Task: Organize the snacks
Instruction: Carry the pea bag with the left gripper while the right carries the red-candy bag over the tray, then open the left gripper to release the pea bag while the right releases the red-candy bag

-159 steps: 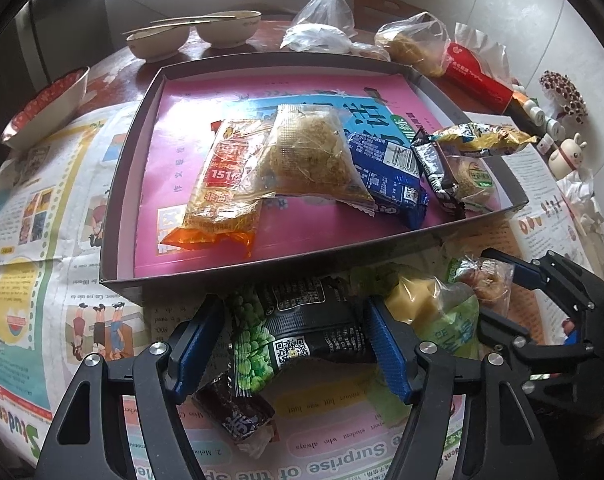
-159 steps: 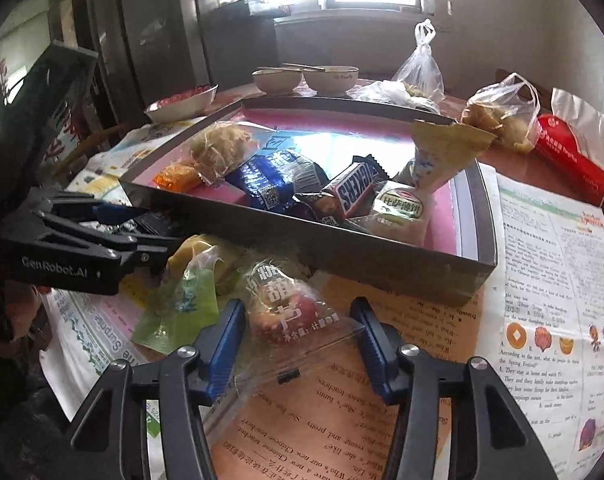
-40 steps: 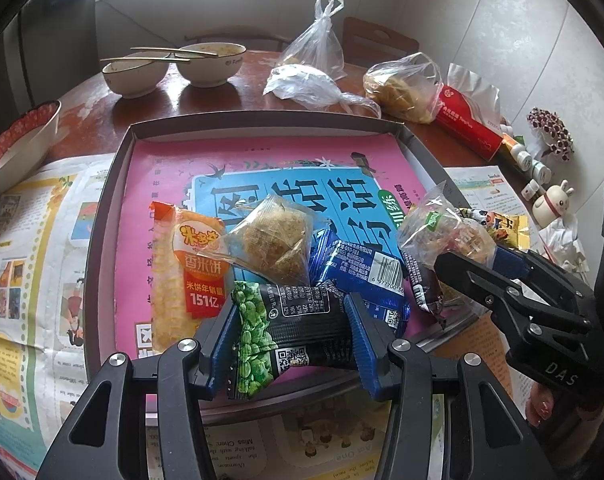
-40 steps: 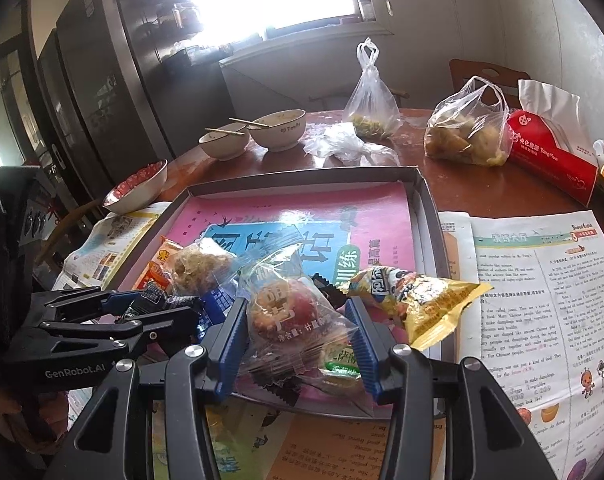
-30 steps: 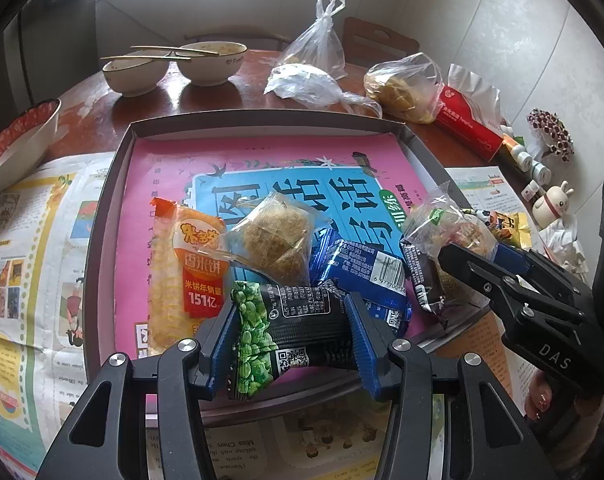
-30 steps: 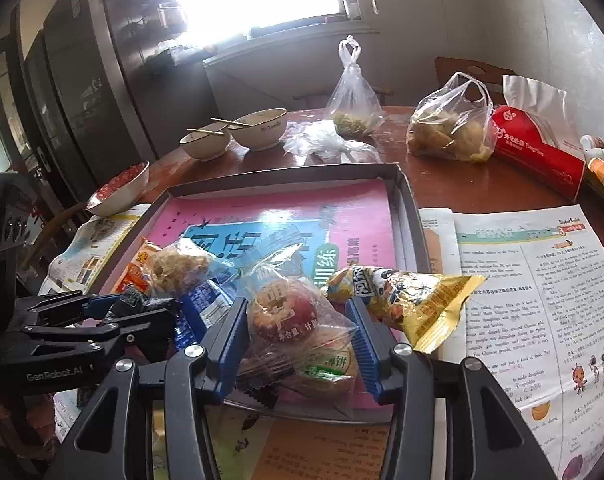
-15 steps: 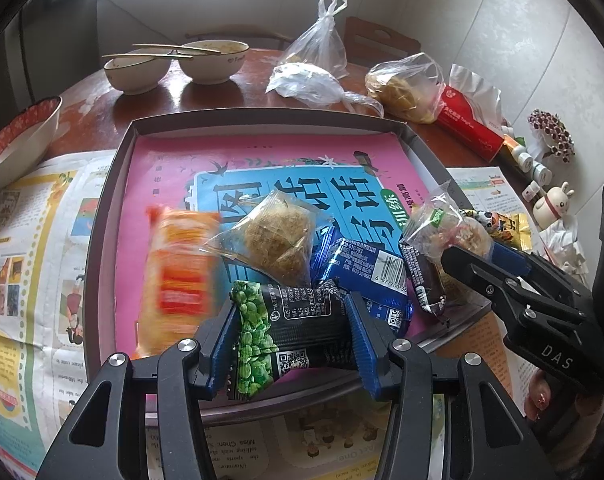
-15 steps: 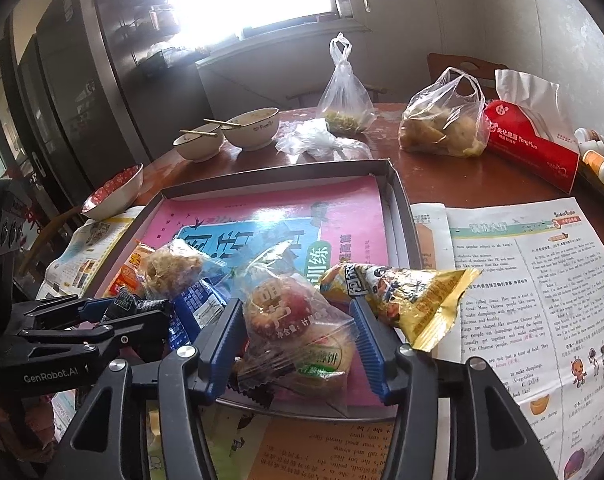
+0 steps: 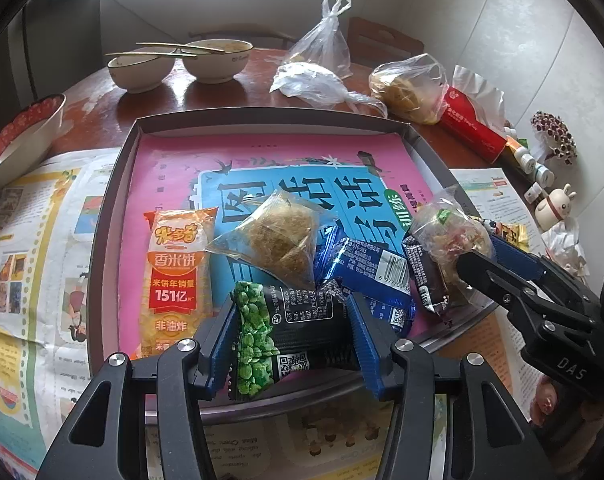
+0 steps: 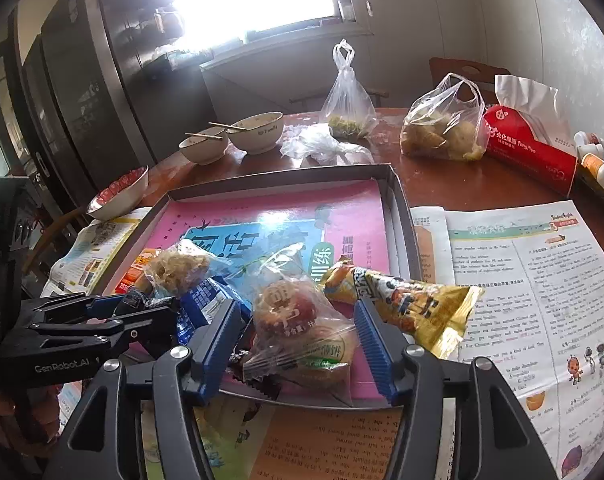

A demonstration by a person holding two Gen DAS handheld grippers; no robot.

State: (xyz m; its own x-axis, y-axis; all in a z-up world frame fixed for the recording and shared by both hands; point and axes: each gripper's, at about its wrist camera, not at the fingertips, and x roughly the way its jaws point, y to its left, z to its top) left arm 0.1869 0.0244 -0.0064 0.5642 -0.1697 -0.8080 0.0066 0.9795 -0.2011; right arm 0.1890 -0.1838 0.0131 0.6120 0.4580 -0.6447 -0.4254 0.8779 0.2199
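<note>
Right gripper (image 10: 298,336) has spread wider, so its clear pastry packet (image 10: 302,328) looks loose on the tray (image 9: 114,216). Left gripper (image 9: 292,332) clamps one green pea packet (image 9: 290,332) over the tray's near edge, with maybe six snacks inside.

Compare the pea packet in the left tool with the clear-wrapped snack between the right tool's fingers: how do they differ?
The green pea packet is opaque black with printed peas and a QR code; the clear-wrapped pastry shows its reddish contents. The pea packet is flat and clamped in the left tool; the pastry wrapper is puffy and crinkled, lying loose between the right tool fingers, which look parted. Both sit over the near edge of the tray.
</note>
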